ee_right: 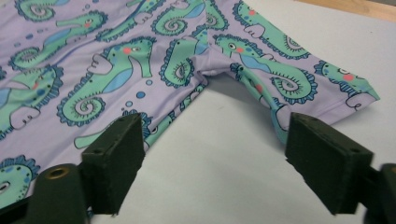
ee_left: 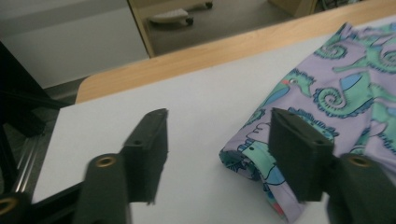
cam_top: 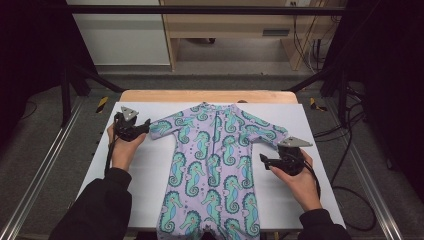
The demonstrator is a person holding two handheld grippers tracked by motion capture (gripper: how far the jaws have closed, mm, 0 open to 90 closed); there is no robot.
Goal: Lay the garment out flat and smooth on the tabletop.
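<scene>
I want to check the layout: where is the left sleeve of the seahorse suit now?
In the high view the left sleeve lies flat on the white sheet, left of the suit's zip, its cuff just beside the open left gripper.

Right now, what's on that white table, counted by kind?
Seahorse-print swimsuit: 1
Hand-held grippers: 2, the left gripper and the right gripper, fingers apart
Total: 3
</scene>
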